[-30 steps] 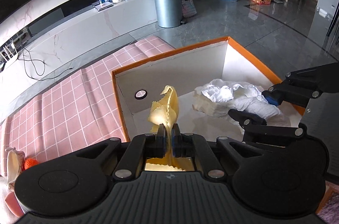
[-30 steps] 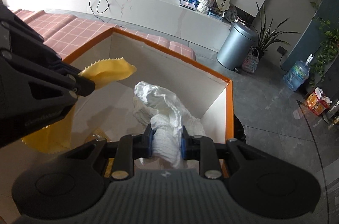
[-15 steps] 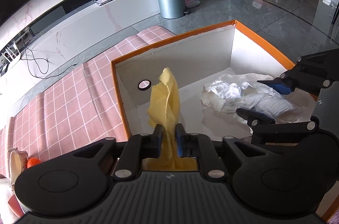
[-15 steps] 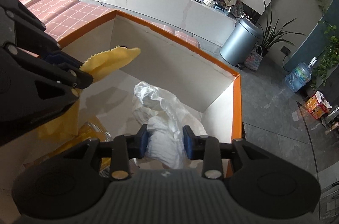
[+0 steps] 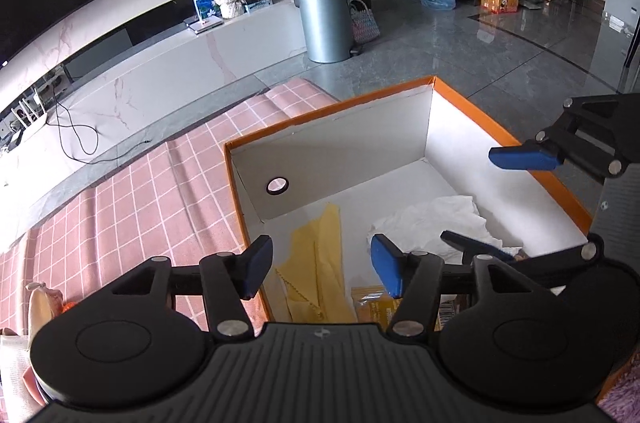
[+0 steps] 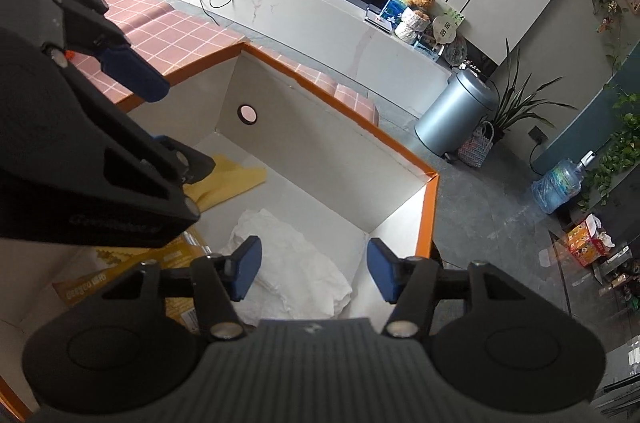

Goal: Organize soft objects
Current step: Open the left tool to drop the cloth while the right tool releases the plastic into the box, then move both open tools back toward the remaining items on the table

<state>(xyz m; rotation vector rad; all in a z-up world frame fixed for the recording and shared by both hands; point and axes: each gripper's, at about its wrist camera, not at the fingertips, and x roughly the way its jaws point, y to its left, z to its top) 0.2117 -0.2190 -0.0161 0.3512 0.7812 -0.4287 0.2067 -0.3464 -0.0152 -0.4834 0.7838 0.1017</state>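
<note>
We see both tongs spread, empty: left gripper, right gripper | thin yellow cloth flat, long axis toward frame top | crumpled white cloth | orange-rimmed box

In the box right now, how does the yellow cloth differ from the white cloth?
The yellow cloth lies fairly flat and thin with a zigzag-cut edge; the white cloth is a crumpled, bulkier heap. The yellow cloth sits nearer the wall with the round hole, the white cloth nearer the opposite side. Both rest loose inside the orange-rimmed box, held by neither gripper.
</note>
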